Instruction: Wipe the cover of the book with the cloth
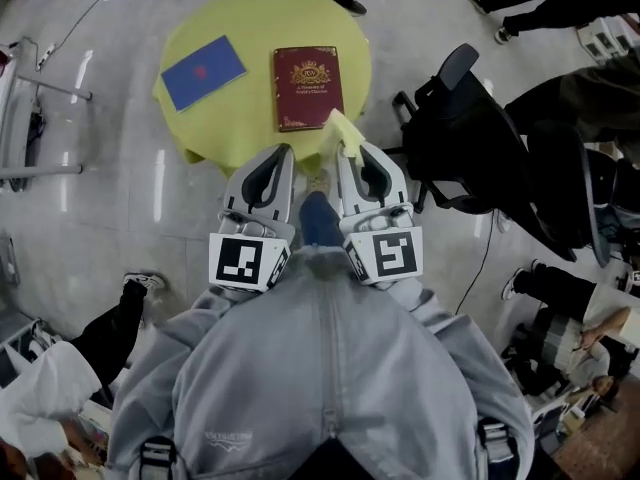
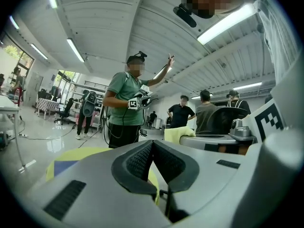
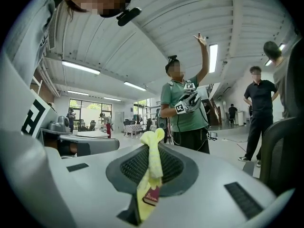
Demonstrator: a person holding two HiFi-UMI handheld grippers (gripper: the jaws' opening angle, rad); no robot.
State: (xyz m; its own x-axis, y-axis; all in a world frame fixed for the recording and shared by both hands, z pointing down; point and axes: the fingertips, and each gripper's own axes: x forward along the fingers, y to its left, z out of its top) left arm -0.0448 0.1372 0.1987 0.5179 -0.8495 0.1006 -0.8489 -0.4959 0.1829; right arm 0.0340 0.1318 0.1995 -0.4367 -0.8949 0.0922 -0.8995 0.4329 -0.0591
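Lying closed and flat on the right part of a round yellow table (image 1: 200, 23), in the upper middle of the head view, the dark red book (image 1: 308, 88) shows its cover with a gold emblem. A blue flat booklet (image 1: 203, 71) lies on the left part of the same table, apart from the book. Both grippers are in the centre of the frame, side by side, and they point toward the near edge of the table. The right gripper (image 1: 346, 148) is clamped on the pale yellow cloth (image 1: 341, 126). In the right gripper view the cloth (image 3: 152, 160) is pinched between the dark pads, and its free end stands out above the tips. In the head view this end is just beside the lower right corner of the book; I cannot tell if it touches. The left gripper (image 1: 284, 152) has its jaws together with nothing between them. A black office chair (image 1: 460, 118) stands at the right of the table.
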